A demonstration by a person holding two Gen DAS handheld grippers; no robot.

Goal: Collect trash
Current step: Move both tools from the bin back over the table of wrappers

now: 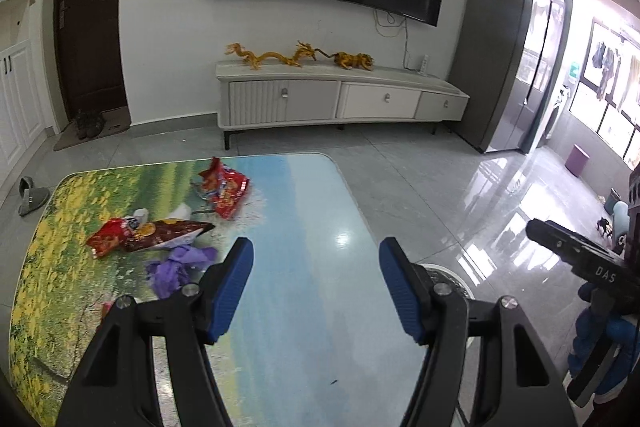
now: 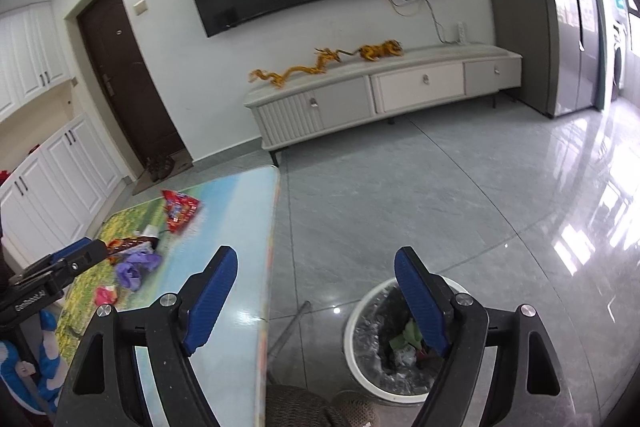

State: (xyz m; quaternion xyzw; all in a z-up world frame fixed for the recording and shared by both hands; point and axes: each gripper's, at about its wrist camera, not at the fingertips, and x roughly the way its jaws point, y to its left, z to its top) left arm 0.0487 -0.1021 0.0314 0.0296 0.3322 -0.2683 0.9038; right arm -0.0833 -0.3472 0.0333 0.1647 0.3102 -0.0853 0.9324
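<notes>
Over the glossy table printed with a meadow and sky (image 1: 304, 267), the left gripper (image 1: 316, 287) hangs with its blue-padded jaws apart and nothing between them. The trash lies at about ten o'clock from it: a crumpled purple plastic glove (image 1: 176, 267) nearest, a brown and red snack wrapper (image 1: 160, 233) just behind it, and a red torn chip bag (image 1: 226, 193) farther back at eleven o'clock.

To do the next pick well, I would steer the left gripper toward the purple glove first, since it is closest, come down at a slant with the jaws astride the bunched middle, and close only once both pads flank the plastic; thin film is likely to slip out of a grip on its edge.

Beside the table, the right gripper (image 2: 316, 299) is tilted downward, jaws wide and empty, above the grey tiled floor. At its five o'clock stands the white round bin lined with a clear bag (image 2: 360, 327), some scraps already in it. Each gripper shows at the edge of the other's view, well apart.
</notes>
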